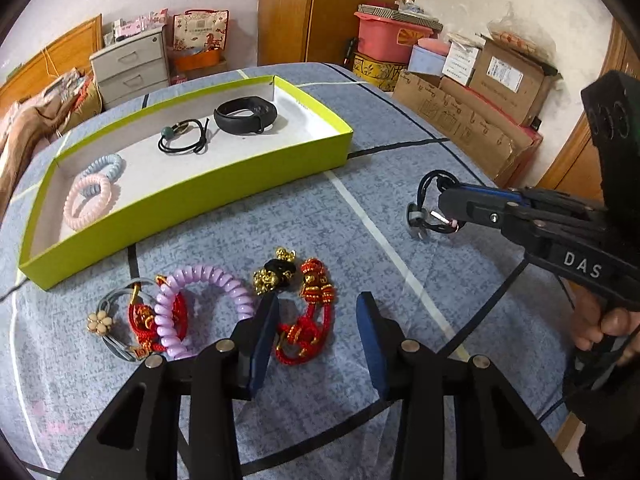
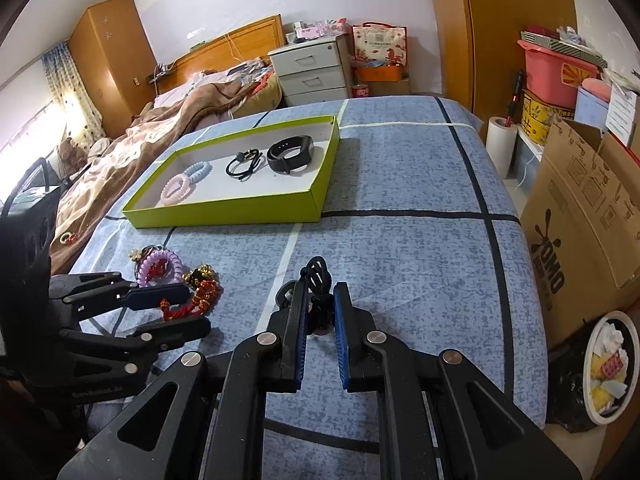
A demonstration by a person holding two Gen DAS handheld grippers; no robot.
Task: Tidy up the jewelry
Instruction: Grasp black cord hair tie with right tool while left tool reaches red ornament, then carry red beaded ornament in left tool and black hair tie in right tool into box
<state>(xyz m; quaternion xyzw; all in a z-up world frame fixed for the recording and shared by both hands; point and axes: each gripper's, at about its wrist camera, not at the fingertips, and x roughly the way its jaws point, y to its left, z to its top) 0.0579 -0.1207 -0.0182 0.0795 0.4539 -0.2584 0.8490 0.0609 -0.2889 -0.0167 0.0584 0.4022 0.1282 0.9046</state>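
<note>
A lime-green tray point(image 1: 192, 204) point(image 2: 224, 212) on the blue cloth holds a black band point(image 1: 245, 115) point(image 2: 290, 154), a black hair tie point(image 1: 185, 136) point(image 2: 245, 166) and pink and blue coil ties point(image 1: 93, 196) point(image 2: 185, 182). In front of it lie a purple coil tie point(image 1: 200, 308) point(image 2: 160, 266), red-and-gold bracelets point(image 1: 310, 316) point(image 2: 200, 298) and a flower hair tie point(image 1: 105, 322). My left gripper point(image 1: 318, 340) point(image 2: 192, 306) is open above the red bracelets. My right gripper point(image 2: 320, 304) point(image 1: 448, 210) is shut on a black cord bracelet point(image 2: 318, 280) point(image 1: 426, 192) resting on the cloth.
Cardboard boxes point(image 1: 472, 120) point(image 2: 580, 208) and a pink tub point(image 1: 386, 36) stand beyond the table's right edge. A bed with a brown blanket point(image 2: 132, 148) lies left, a white drawer unit point(image 2: 312, 70) behind. A bin point(image 2: 608, 364) sits at lower right.
</note>
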